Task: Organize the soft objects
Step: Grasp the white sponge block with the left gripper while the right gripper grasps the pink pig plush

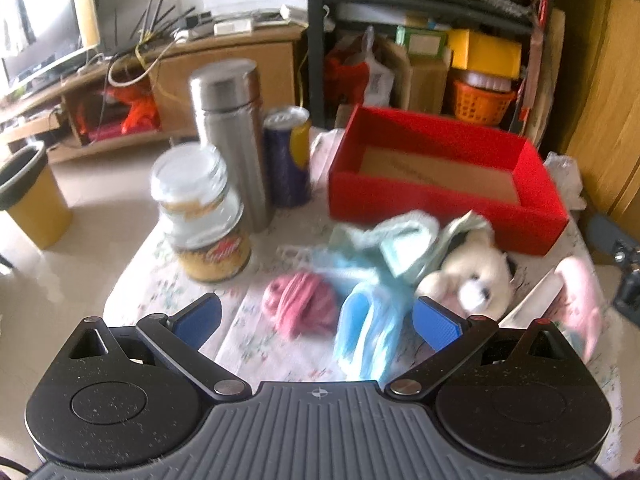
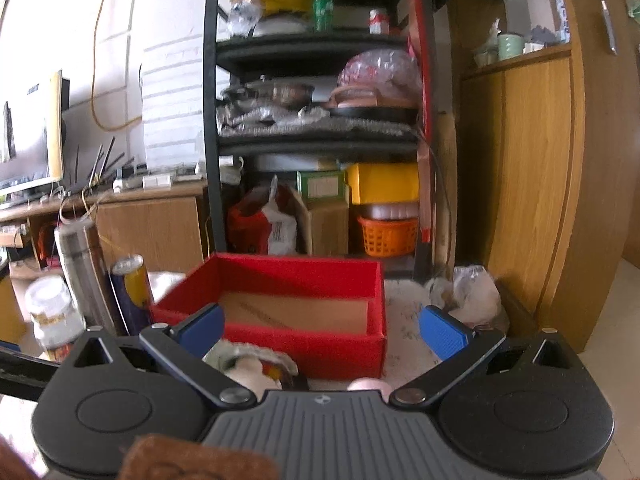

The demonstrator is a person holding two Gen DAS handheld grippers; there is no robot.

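Note:
A red cardboard box (image 1: 440, 204) stands open and empty at the back of the table, also facing me in the right wrist view as the red box (image 2: 304, 344). In front of it lie soft things: a pink yarn ball (image 1: 300, 306), a blue cloth (image 1: 370, 334), a pale green knitted piece (image 1: 396, 244), a white plush bear (image 1: 474, 276) and a pink soft item (image 1: 582, 300). My left gripper (image 1: 318, 320) is open above the yarn ball and the blue cloth. My right gripper (image 2: 322, 330) is open before the box, with the white plush (image 2: 252, 372) just below it.
A glass jar (image 1: 204, 216), a steel thermos (image 1: 234, 136) and a blue-yellow can (image 1: 288, 156) stand at the table's left. The table (image 1: 172, 280) has a floral cloth. A yellow bin (image 1: 34, 196) is on the floor. A cluttered black shelf (image 2: 320, 120) and wooden cabinets lie behind.

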